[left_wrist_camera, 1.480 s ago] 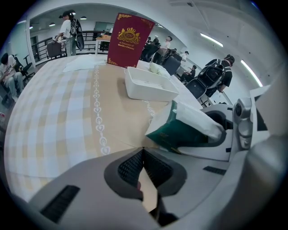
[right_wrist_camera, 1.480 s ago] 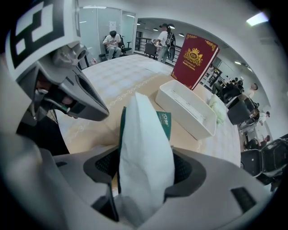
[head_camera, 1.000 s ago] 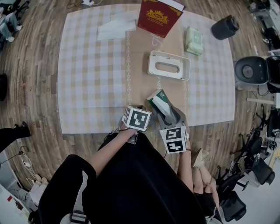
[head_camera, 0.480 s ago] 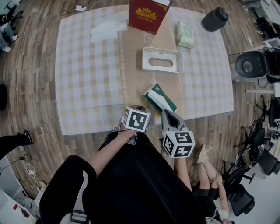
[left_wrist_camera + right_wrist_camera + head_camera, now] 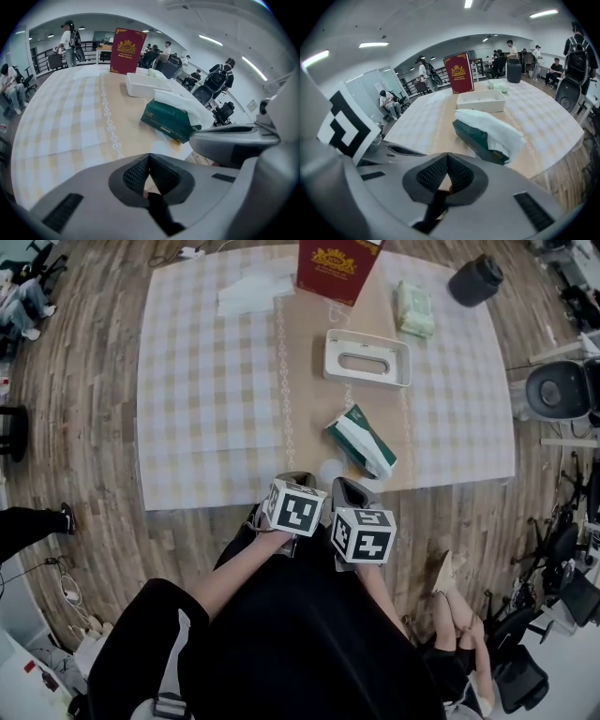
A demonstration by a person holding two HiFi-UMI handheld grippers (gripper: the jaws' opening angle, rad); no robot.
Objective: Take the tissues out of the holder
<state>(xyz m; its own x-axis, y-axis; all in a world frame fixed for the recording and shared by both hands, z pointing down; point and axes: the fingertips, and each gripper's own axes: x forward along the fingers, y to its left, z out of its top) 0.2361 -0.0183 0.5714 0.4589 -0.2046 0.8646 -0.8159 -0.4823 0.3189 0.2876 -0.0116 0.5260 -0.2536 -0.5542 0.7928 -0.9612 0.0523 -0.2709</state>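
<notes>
The white tissue holder [image 5: 366, 357] stands empty at the middle of the table, its slot facing up; it also shows as the holder [image 5: 482, 100] and the holder [image 5: 145, 84]. The green tissue pack [image 5: 361, 440] lies tilted on the tan runner in front of it, with white tissue showing on top, as on the pack [image 5: 485, 133] and the pack [image 5: 171, 119]. My left gripper [image 5: 298, 482] and right gripper [image 5: 347, 489] sit side by side at the table's near edge, both short of the pack. The left gripper [image 5: 149, 157] and the right gripper [image 5: 447, 159] are shut with nothing between their jaws.
A red book [image 5: 336, 263] stands upright at the far edge. White tissue sheets [image 5: 253, 294] lie far left, a pale green pack [image 5: 415, 307] far right. A black cylinder [image 5: 476, 279] sits on the floor past the corner. Checked cloth [image 5: 206, 399] covers the table.
The right gripper had the green tissue pack between its jaws; it let go, shut and drew back to the table edge. The pack now lies on the runner.
</notes>
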